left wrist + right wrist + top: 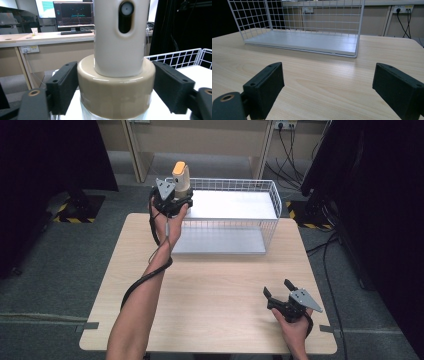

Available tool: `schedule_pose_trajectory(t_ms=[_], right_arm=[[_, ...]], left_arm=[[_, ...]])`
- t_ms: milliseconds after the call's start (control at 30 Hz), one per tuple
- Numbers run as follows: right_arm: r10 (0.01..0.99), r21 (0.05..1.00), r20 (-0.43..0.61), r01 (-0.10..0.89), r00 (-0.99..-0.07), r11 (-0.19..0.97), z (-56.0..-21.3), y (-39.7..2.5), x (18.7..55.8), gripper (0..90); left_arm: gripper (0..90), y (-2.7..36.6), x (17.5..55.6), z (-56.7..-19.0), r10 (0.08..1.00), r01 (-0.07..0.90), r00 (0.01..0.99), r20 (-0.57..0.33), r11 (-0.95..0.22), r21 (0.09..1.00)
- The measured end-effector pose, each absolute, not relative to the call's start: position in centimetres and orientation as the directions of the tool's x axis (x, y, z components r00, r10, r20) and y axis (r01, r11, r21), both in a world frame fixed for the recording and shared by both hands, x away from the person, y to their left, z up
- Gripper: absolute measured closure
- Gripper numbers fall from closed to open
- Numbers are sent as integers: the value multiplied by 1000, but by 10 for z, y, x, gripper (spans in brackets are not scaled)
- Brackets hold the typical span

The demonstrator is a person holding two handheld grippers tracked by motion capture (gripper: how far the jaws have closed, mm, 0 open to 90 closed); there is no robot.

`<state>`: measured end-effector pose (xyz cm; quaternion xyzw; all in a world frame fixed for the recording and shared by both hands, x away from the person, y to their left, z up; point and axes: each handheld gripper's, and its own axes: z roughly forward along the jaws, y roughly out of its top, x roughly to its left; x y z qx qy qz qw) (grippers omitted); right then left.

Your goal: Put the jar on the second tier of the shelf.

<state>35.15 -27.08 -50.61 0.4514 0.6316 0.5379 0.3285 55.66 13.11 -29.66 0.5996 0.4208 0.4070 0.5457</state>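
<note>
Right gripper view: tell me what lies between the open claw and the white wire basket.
Only bare light wooden tabletop lies between the right claw and the white wire basket.

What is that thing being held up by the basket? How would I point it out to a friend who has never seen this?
Start at the white wire basket at the far side of the wooden table. At its left corner, the left claw holds up a bottle, gripped around its beige collar. It is the one cream and tan thing here, with an orange top and a dark oval slot.
</note>
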Motion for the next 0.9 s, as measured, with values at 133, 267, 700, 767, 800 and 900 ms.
schedule_pose_trajectory(t_ms=[133,267,700,767,800,900], right_arm=[[924,976,73,218,-376,12,-506,-271,352,104],[924,976,71,217,-376,14,-506,-271,352,103],[924,976,67,217,-376,18,-506,-270,351,103],[924,976,67,218,-376,18,-506,-271,351,103],[924,976,67,218,-376,17,-506,-271,351,103],[924,976,68,218,-375,16,-506,-271,351,103]], left_arm=[[148,132,554,-296,950,60,310,27,-48,997],[89,133,552,-296,951,64,308,23,-44,997],[27,140,536,-303,947,66,319,30,-53,996],[25,141,534,-304,946,68,322,29,-54,996],[25,142,533,-305,946,70,323,31,-56,996],[25,144,528,-307,945,67,326,36,-61,996]])
